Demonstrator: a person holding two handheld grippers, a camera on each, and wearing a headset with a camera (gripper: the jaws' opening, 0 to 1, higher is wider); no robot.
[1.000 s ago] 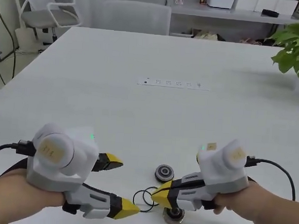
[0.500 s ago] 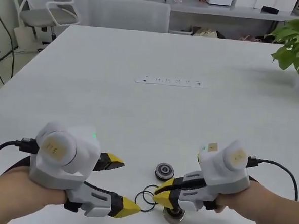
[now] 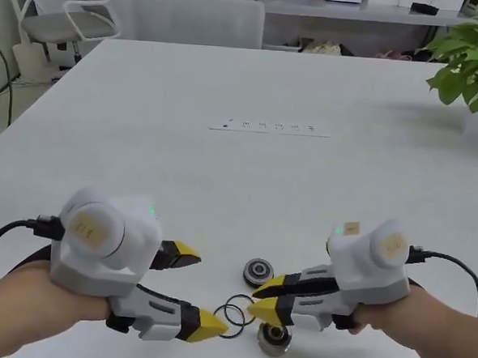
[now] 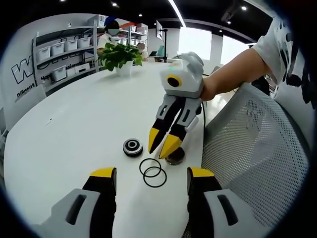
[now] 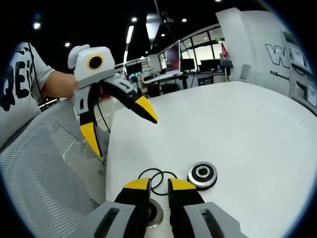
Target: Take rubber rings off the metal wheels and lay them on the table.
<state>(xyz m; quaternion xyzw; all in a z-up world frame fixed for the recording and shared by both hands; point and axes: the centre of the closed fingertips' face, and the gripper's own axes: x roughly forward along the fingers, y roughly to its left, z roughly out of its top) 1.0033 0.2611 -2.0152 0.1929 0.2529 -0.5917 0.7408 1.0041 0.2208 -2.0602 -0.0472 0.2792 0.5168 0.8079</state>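
Office: swivel chair (image 3: 64, 14), storage shelves (image 4: 62, 55)

The head view looked forward and down from above the near edge of the worktop (image 3: 247, 171), with the left hand-held gripper (image 3: 206, 295) and the right hand-held gripper (image 3: 257, 300) low and close in frame. The left hand-held gripper view rode low over the worktop and faced along its own jaws at the other one nearby. The right hand-held gripper view faced back the opposite way, equally near. All three views shared the two rubber rings (image 3: 232, 312) and two metal wheels (image 3: 258, 271) between the tips.
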